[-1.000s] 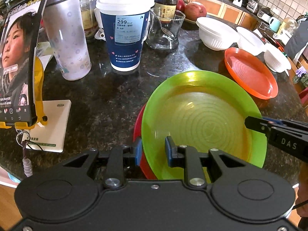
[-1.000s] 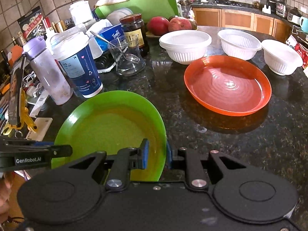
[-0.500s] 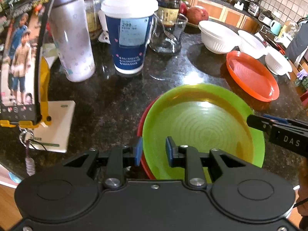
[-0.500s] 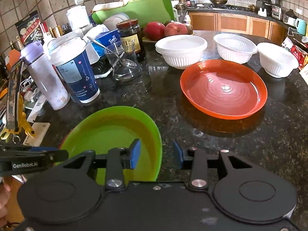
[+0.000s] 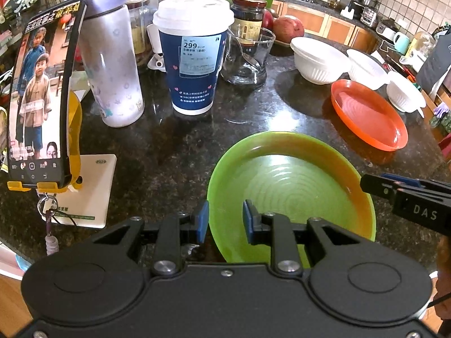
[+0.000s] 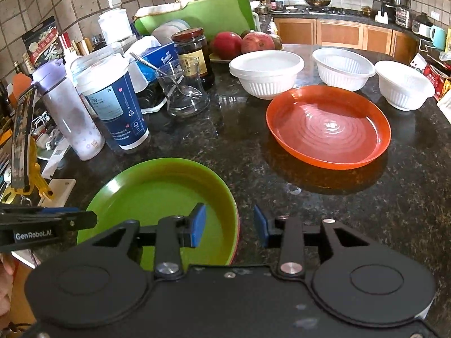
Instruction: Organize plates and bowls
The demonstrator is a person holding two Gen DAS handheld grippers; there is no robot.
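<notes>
With the green plate (image 6: 157, 194) stacked on a red one, I kept both grippers, left (image 5: 225, 219) and right (image 6: 229, 225), spread and empty; next: orange plate (image 6: 328, 129), far right.

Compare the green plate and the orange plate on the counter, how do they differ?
The green plate lies near the camera, its rim between the open fingers of both grippers; the orange plate lies farther back, near the white bowls, with no gripper at it. The green plate rests on a red plate whose edge shows beneath; the orange plate sits directly on the dark counter. Both are round, shallow, glossy and empty.
</notes>
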